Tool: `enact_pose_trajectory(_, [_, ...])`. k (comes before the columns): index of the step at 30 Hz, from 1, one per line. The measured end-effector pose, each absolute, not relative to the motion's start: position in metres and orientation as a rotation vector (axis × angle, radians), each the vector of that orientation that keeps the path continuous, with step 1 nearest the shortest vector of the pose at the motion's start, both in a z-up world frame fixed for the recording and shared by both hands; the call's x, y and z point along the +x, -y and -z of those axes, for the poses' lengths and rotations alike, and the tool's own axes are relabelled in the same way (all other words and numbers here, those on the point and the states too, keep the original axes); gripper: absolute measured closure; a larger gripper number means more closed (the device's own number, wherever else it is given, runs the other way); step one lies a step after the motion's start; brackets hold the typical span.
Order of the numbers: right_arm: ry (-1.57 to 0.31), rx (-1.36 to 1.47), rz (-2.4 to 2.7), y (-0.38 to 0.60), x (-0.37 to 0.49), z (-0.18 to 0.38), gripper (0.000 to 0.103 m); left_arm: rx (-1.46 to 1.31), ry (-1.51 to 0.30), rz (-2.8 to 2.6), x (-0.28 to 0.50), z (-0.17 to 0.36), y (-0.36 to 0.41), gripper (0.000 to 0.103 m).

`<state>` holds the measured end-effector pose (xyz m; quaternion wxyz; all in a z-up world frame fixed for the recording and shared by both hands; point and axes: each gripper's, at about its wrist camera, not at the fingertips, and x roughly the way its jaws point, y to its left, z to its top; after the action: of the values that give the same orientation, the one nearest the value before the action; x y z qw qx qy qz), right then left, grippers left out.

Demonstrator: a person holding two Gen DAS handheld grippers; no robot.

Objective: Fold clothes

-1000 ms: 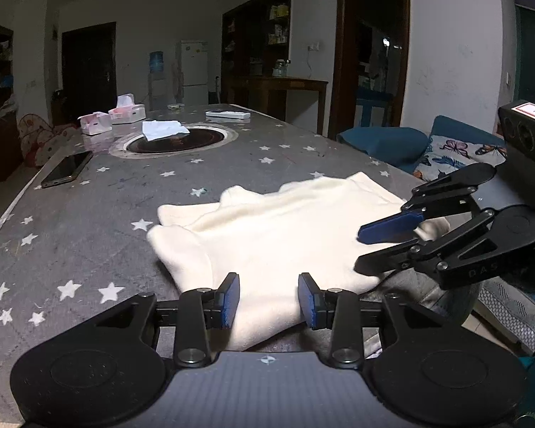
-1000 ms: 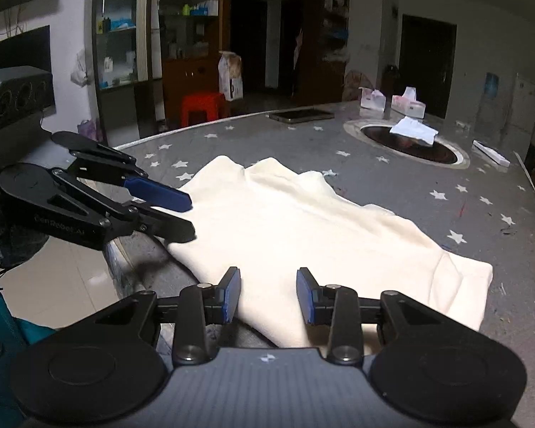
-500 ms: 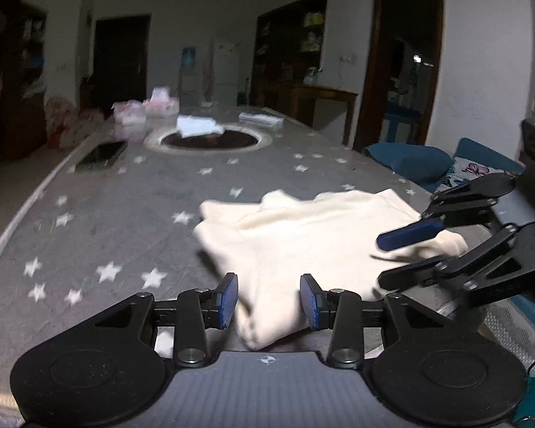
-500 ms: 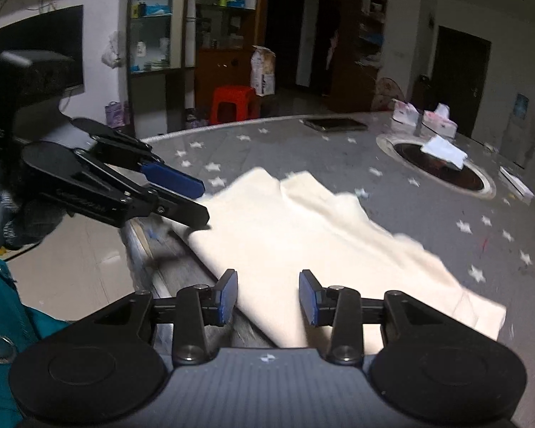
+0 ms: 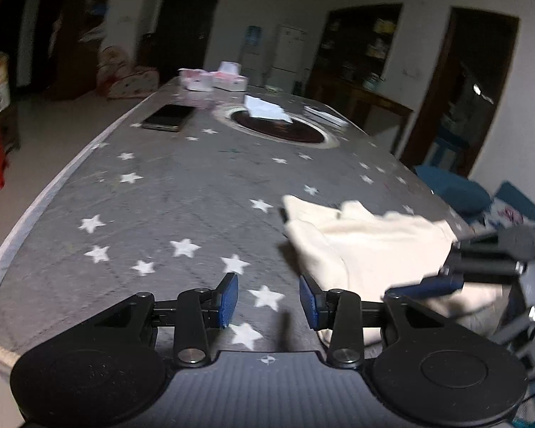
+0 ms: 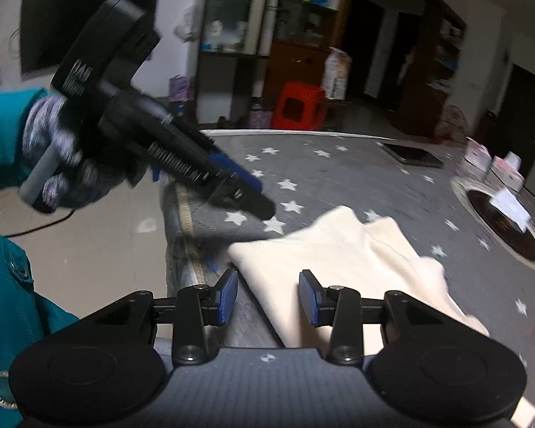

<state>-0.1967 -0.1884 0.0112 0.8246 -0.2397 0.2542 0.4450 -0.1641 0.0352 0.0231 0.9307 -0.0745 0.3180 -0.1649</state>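
In the lower right of the left wrist view, a cream garment [image 5: 371, 249] lies folded on the grey, star-printed worktop [image 5: 182, 192], close to its near edge; in the right wrist view the same cloth fills the lower middle of the frame. It looks like soft knit or fleece: light, limp, likely to sag and drag, and probably grippy rather than slippery. Nothing about it seems fragile. Its layers are stacked, so a pinch at one corner may lift only the top layer. The better hold is probably a folded edge or a corner where all layers meet, one gripper at each end so the cloth stays taut.

The left gripper [image 5: 268, 299] sits at the bottom of its own view, its fingers [image 5: 228, 299] parted with only bare worktop between them; it grips nothing. The garment lies just to the right of it. The right gripper [image 6: 268, 297] hangs over the garment's near edge, its fingers [image 6: 312, 299] also parted; cloth shows between them, yet the pads do not press on it. Both views are blurred, so fine contact is hard to judge
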Motion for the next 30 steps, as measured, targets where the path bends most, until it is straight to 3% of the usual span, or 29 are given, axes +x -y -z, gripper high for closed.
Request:
enact_pose_trajectory(8, [-0.538, -0.581, -0.954, 0.168, -0.198, -0.003, 0.068, -0.286, -0.68, 0.353, -0.154, -0.028, -0.041, 0.053])
enact_pose_trajectory(14, [-0.527, -0.554, -0.912, 0.17, -0.194, -0.001, 0.086, -0.407, -0.72, 0.397, -0.14, -0.026, -0.037, 0.044])
enact_pose_trajectory(16, [-0.522, -0.52, -0.908, 0.174, -0.193, -0.005, 0.089, -0.457, -0.737, 0.4, -0.134, -0.024, -0.038, 0.039])
enact_pose_trajectory(30, [-0.484, -0.339, -0.877, 0.2, -0.186, -0.035, 0.091, -0.808, -0.89, 0.42, -0.091, 0.002, -0.043, 0.032])
